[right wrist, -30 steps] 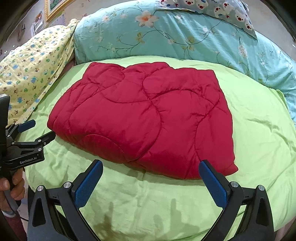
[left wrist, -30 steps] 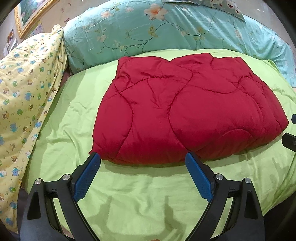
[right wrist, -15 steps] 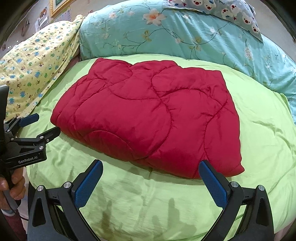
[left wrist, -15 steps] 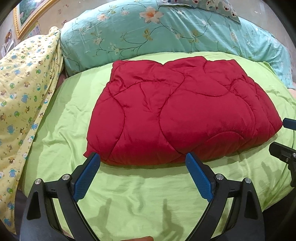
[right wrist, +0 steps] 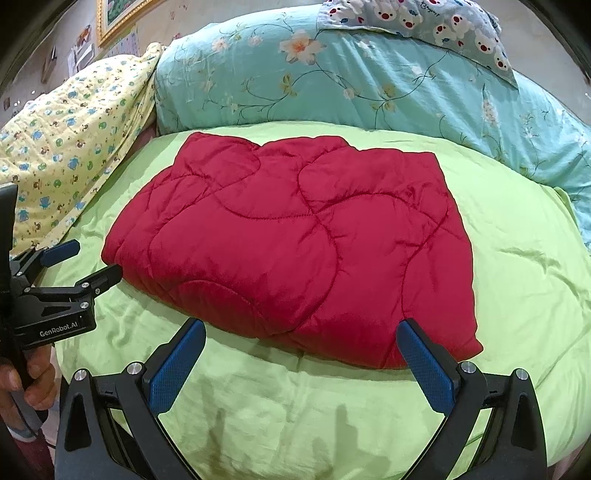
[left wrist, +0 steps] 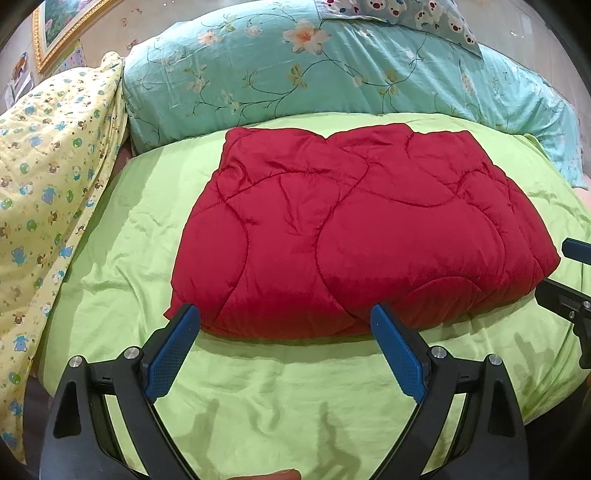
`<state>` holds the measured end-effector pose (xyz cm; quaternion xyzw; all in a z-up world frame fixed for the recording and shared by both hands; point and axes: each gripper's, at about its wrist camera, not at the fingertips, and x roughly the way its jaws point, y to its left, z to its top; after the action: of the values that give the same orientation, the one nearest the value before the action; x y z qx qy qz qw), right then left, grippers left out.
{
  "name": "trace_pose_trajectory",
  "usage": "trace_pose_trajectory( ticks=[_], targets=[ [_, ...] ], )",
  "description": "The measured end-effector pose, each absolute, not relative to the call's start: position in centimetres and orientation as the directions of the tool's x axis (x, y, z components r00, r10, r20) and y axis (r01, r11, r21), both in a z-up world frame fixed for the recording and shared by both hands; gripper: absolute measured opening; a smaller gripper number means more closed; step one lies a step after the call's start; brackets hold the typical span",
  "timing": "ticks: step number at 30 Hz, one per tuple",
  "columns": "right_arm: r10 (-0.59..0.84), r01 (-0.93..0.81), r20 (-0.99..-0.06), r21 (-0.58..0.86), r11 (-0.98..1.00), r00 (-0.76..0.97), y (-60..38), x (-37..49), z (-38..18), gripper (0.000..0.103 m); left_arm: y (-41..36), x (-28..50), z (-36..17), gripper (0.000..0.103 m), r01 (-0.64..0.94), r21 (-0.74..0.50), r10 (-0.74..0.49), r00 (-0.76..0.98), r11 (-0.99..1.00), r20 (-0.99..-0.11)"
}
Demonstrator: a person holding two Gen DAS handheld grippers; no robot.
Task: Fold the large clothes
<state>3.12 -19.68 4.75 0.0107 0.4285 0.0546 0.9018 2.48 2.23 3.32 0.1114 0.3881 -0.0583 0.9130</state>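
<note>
One red quilted garment (left wrist: 354, 236), folded into a thick rectangular bundle, lies flat in the middle of one lime-green sheet (left wrist: 258, 398) that covers the bed. Curved stitch lines cross its upper face. The bundle does not touch either tool.

Two handheld grippers are present, one per hand. The left gripper (left wrist: 286, 350) sits at the near edge of the bed with its jaws spread wide and nothing between them; each of its two fingers carries one blue pad (left wrist: 171, 356). The near edge of the bundle lies just beyond the fingertips. The right gripper (right wrist: 301, 360) is likewise spread wide and empty, with two blue pads (right wrist: 424, 365), facing the bundle's near right corner.

In the right wrist view, the left gripper appears from the side at the left edge of the frame, its upper fingertip close to the bundle's left corner, and one hand (right wrist: 26, 380) grips its handle. In the left wrist view, part of the right gripper shows at the right edge of the frame, near the bundle's right corner.

Behind the bundle: one teal floral pillow (left wrist: 295, 70), one bear-print pillow (right wrist: 424, 18) on top of it, and one yellow patterned quilt (left wrist: 44, 177) at the left. One gold-framed picture (left wrist: 62, 26) hangs on the wall.
</note>
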Motion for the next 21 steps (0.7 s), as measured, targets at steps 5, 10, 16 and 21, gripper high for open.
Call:
trace_pose_trajectory(
  ticks=[5,10,16,21],
  targets=[
    [0.114,-0.092,-0.778,0.073,0.993,0.617,-19.6,3.5,4.3,0.103,2.0,2.7,3.1,0.095,0.196,0.158,-0.020,0.686,0.968,-0.728],
    [0.119,-0.093,-0.782,0.078,0.993,0.612,-19.5,3.8,4.2,0.103,2.0,2.9,3.1,0.095,0.197,0.157,-0.021,0.686,0.968,-0.728],
    [0.125,-0.095,-0.784,0.085,0.992,0.608,-19.6,4.1,3.9,0.103,1.7,3.2,2.9,0.095,0.201,0.159,-0.021,0.680,0.967,-0.733],
    [0.126,-0.093,-0.788,0.087,0.992,0.603,-19.6,4.2,3.6,0.103,1.4,3.2,2.9,0.095,0.200,0.160,-0.019,0.677,0.967,-0.736]
  ],
)
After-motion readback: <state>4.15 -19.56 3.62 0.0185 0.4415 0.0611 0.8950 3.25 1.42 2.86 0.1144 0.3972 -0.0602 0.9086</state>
